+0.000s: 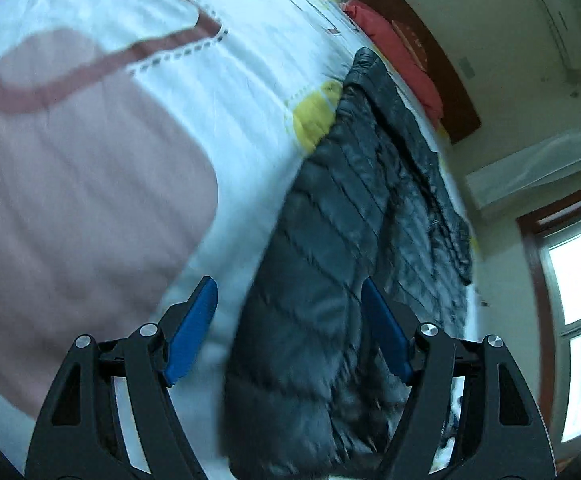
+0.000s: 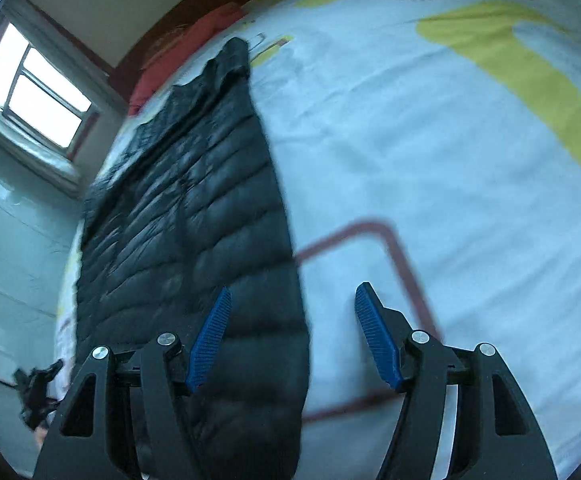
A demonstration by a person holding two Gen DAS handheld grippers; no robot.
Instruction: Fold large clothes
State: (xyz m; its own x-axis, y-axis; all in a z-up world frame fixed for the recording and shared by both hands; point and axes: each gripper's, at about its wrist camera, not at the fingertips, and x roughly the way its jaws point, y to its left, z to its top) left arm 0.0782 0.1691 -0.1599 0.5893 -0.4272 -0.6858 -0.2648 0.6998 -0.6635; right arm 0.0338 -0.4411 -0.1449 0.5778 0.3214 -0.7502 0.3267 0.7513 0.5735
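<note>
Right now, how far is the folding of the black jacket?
Done: the black puffer jacket lies on the bed sheet as a long narrow strip, seemingly folded lengthwise. In hand: nothing; the left gripper and right gripper are open above its near end. Left: probably folding it crosswise.

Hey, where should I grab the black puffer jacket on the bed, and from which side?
Probably grip the jacket by its long straight edge beside the bare sheet, coming in from the sheet side. It lies flat and puffy, so that thin free edge is easiest to pinch; both tongs stand open.
</note>
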